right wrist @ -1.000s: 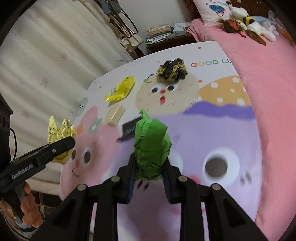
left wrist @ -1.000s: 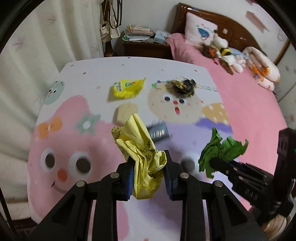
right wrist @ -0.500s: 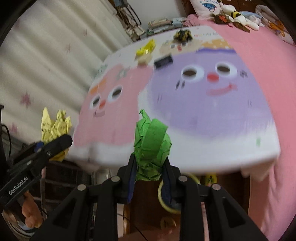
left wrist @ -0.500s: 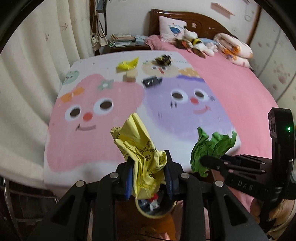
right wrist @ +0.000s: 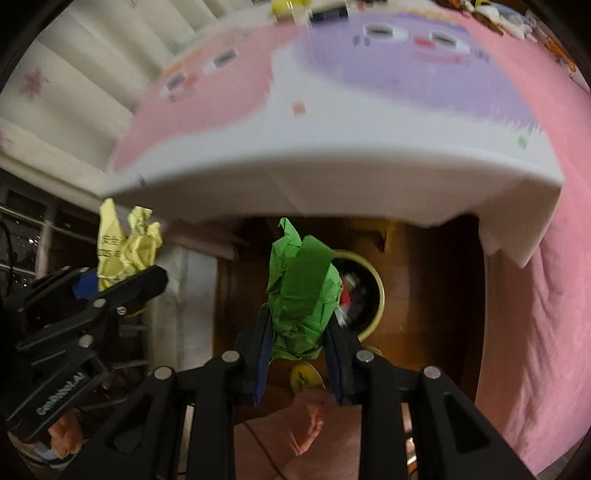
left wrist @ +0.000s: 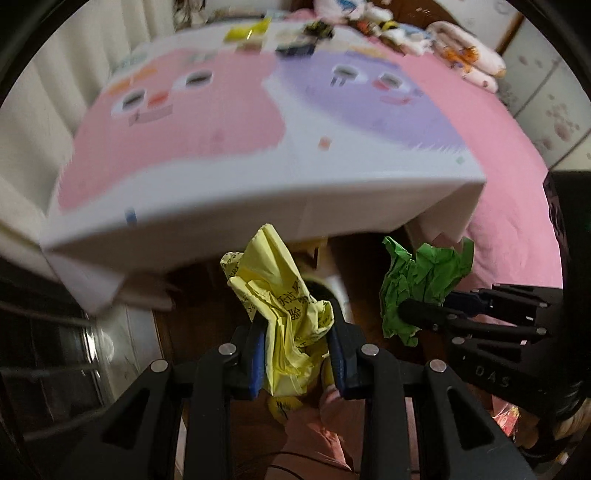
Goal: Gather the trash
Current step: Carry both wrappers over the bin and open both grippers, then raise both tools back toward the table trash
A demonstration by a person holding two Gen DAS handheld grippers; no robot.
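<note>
My left gripper (left wrist: 297, 350) is shut on a crumpled yellow paper (left wrist: 280, 306), held off the front edge of the table, above the floor. My right gripper (right wrist: 301, 350) is shut on a crumpled green paper (right wrist: 301, 295) and hovers over a yellow-rimmed trash bin (right wrist: 373, 291) on the wooden floor; the bin holds some trash. The green paper (left wrist: 421, 280) and right gripper also show at the right of the left wrist view; the yellow paper (right wrist: 125, 243) shows at the left of the right wrist view. In the left wrist view the bin is mostly hidden behind the yellow paper.
The table with its pink and purple cartoon cloth (left wrist: 229, 122) overhangs above, with several wrappers (left wrist: 247, 31) at its far end. A pink bed (left wrist: 509, 184) lies to the right. A white curtain (right wrist: 74, 92) and a metal rack (left wrist: 55, 350) stand on the left.
Both grippers have pulled back from over the table and dipped below its front edge, each keeping its paper. The trash bin has come into view under the right gripper.
</note>
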